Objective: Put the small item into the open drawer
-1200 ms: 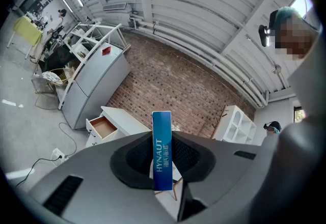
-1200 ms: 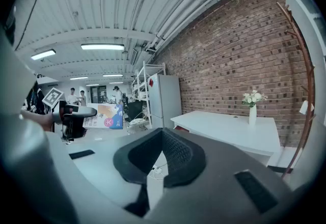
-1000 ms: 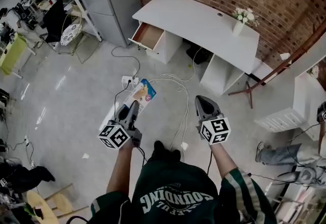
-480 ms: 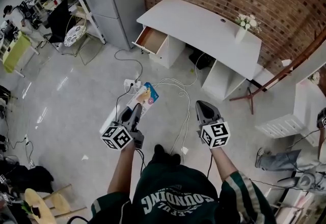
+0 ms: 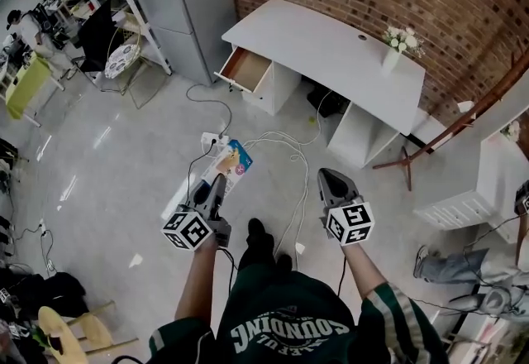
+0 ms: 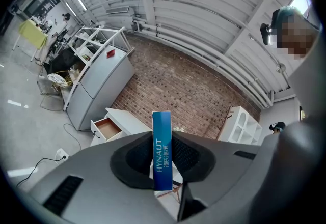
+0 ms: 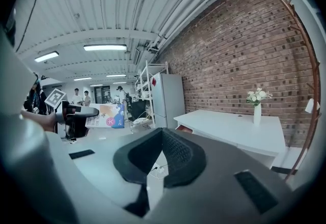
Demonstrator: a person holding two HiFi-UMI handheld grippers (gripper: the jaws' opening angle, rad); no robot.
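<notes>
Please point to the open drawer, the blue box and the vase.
open drawer [image 5: 247, 67]: head view, its wooden inside.
blue box [image 6: 162, 151]: left gripper view, its printed side.
vase [image 5: 389, 55]: head view, its white body.

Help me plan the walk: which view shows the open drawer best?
Head view: it looks down into the open drawer, wooden inside showing. Left gripper view shows it small; right gripper view, only a sliver.

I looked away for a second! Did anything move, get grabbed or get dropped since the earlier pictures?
Hardly anything. The left gripper still clamps the blue box, and the right gripper stays shut and empty. Both hang where they were. Nothing was grabbed or let go. The drawer in the white desk is still open. Only the head view shifted a tiny bit.
</notes>
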